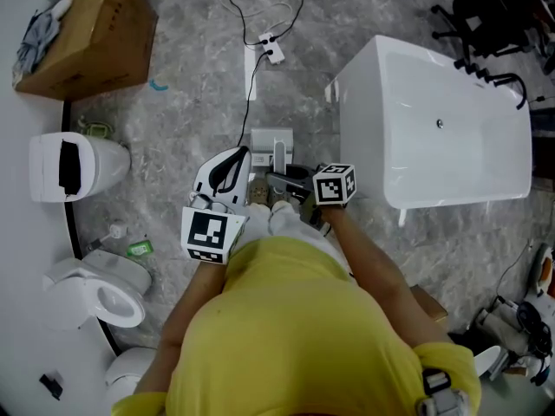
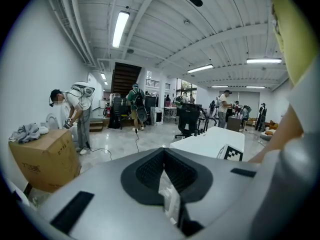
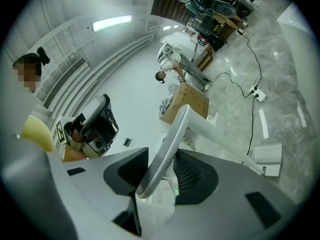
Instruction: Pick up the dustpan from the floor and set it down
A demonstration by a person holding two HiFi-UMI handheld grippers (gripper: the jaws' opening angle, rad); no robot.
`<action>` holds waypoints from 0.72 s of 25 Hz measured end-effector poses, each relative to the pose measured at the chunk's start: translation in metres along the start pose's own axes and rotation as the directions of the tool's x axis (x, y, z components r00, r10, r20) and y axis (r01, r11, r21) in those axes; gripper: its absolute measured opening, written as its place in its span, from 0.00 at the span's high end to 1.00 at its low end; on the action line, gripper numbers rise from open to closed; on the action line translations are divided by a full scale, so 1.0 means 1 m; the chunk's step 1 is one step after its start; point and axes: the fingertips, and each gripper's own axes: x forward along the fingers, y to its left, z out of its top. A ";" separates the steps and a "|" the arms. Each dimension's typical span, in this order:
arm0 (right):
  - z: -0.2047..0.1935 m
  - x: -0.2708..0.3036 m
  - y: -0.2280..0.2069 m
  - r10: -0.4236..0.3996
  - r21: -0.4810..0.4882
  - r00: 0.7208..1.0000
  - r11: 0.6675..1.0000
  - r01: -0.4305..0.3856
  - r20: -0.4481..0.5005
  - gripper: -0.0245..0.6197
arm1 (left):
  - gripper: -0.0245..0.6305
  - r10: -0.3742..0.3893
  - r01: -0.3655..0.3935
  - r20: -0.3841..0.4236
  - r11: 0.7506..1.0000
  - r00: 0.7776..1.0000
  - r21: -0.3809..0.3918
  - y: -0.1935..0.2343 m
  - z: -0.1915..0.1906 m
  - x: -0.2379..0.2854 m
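The dustpan [image 1: 270, 140] is pale grey and rests on the marble floor just ahead of the person, with its long handle [image 1: 279, 156] standing up. In the right gripper view the handle [image 3: 172, 139] runs up between the two black pads, and the pan [image 3: 268, 159] lies on the floor at the lower right. My right gripper [image 1: 277, 179] [image 3: 162, 170] is shut on the handle near its top end. My left gripper [image 1: 236, 154] [image 2: 163, 170] hovers just left of the dustpan, shut, and I see nothing held in it.
A white bathtub [image 1: 434, 128] stands close on the right. Toilets [image 1: 78, 167] [image 1: 95, 297] line the left wall. A cardboard box [image 1: 87, 33] sits at the back left, and a power strip [image 1: 271, 50] with its cable lies beyond the dustpan. Several people stand further back in the room.
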 end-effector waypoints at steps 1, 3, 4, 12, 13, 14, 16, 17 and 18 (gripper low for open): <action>0.006 -0.001 0.003 0.003 -0.004 1.000 1.000 -0.003 0.006 0.70 | 0.96 -0.005 0.005 0.002 1.000 1.000 0.000 0.001 0.000 0.001; 0.019 -0.004 0.012 0.017 -0.009 1.000 1.000 -0.017 0.023 0.70 | 0.96 -0.013 0.013 0.007 1.000 1.000 0.002 0.002 0.002 0.003; 0.025 -0.007 0.018 0.027 -0.008 0.999 1.000 -0.027 0.034 0.69 | 0.96 -0.017 0.017 0.010 1.000 1.000 0.004 0.002 0.003 0.004; 0.057 -0.026 0.071 0.041 -0.019 0.998 0.999 -0.040 0.057 0.69 | 0.96 -0.048 0.048 0.028 0.999 0.998 0.012 0.006 0.009 0.010; 0.060 -0.028 0.078 0.045 -0.023 0.997 0.999 -0.044 0.064 0.69 | 0.96 -0.051 0.050 0.028 0.999 0.998 0.013 0.006 0.009 0.010; 0.063 -0.030 0.085 0.051 -0.028 0.996 0.998 -0.049 0.071 0.69 | 0.96 -0.053 0.053 0.027 0.999 0.998 0.013 0.006 0.009 0.011; 0.070 -0.034 0.098 0.062 -0.046 0.995 0.997 -0.058 0.078 0.69 | 0.96 -0.058 0.058 0.027 0.998 0.998 0.014 0.007 0.009 0.011; 0.073 -0.036 0.105 0.066 -0.055 0.995 0.997 -0.062 0.081 0.69 | 0.96 -0.060 0.060 0.028 0.998 0.998 0.015 0.006 0.010 0.012; 0.077 -0.038 0.112 0.070 -0.063 0.994 0.996 -0.065 0.083 0.68 | 0.96 -0.062 0.061 0.029 0.998 0.998 0.016 0.006 0.010 0.012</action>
